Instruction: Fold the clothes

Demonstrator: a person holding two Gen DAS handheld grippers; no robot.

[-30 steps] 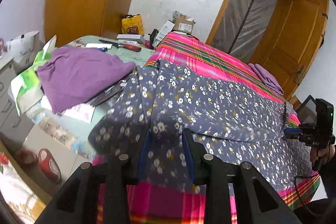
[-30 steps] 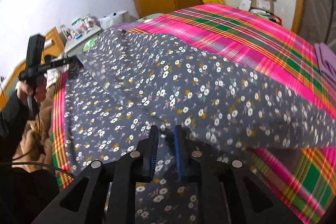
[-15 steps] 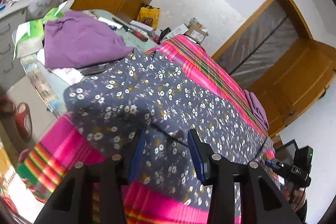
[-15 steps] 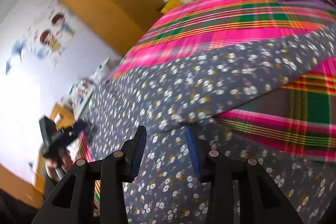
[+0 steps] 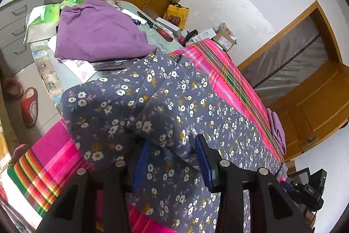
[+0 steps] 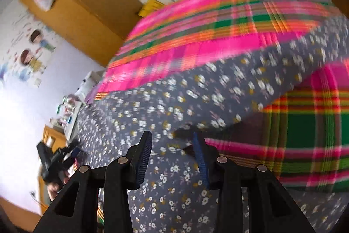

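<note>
A grey garment with small white flowers (image 5: 192, 106) lies spread along a pink plaid bedspread (image 5: 220, 62), one long side folded over onto itself. My left gripper (image 5: 172, 141) hovers over the near corner of the fold, open, its blue pads (image 5: 204, 163) clear of the cloth. In the blurred right wrist view the same garment (image 6: 196, 93) runs under my right gripper (image 6: 171, 134), which is open over the folded edge. Each view shows the other gripper held in a hand: the right gripper (image 5: 309, 193) and the left gripper (image 6: 54, 158).
A purple garment (image 5: 96, 36) lies on a cluttered side table (image 5: 72, 78) with a knife (image 5: 152, 24) and boxes. Folded lilac cloth (image 5: 278, 130) sits at the bed's far end. Grey drawers (image 5: 13, 21), red slippers (image 5: 29, 106) on the floor, wooden door (image 5: 316, 102).
Both grippers' jaws have spread wide and let go of the floral cloth. Both wrists have rolled, tilting the views. The right gripper has slid sideways along the folded edge.
</note>
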